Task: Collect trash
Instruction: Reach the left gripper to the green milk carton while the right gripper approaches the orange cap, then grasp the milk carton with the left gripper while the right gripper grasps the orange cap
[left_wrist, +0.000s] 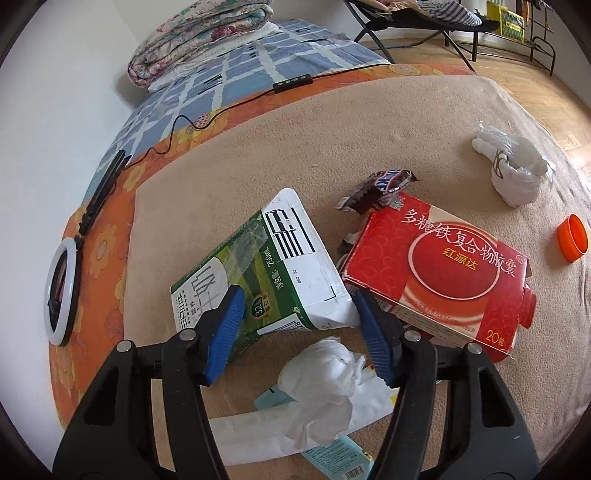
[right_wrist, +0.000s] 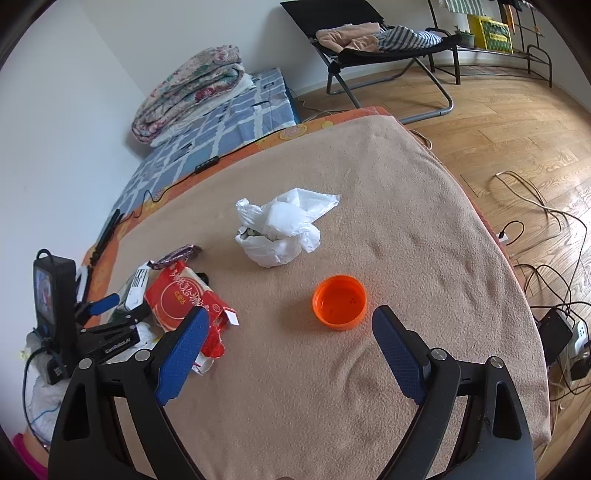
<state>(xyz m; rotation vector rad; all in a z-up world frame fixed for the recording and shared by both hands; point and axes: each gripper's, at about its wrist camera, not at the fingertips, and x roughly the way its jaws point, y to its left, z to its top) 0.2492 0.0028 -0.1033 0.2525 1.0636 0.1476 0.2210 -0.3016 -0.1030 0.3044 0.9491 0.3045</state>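
Observation:
A green and white milk carton (left_wrist: 273, 266) lies on the tan blanket (left_wrist: 295, 140). My left gripper (left_wrist: 297, 295) is shut on its near end, one blue pad on each side. To its right lie a red box (left_wrist: 443, 273) and a brown candy wrapper (left_wrist: 384, 184). A crumpled tissue (left_wrist: 325, 384) and a flat white paper (left_wrist: 251, 432) lie under the gripper. My right gripper (right_wrist: 291, 314) stands open and holds nothing. An orange cap (right_wrist: 340, 301) sits open side up just beyond its fingertips. Farther back is a white plastic bag (right_wrist: 280, 229).
A ring light (left_wrist: 62, 291) and its cable lie on the orange sheet at the left. A folded quilt (right_wrist: 192, 92) sits at the back by the wall. A folding chair (right_wrist: 388, 44) with clothes and loose cables (right_wrist: 535, 258) occupy the wood floor on the right.

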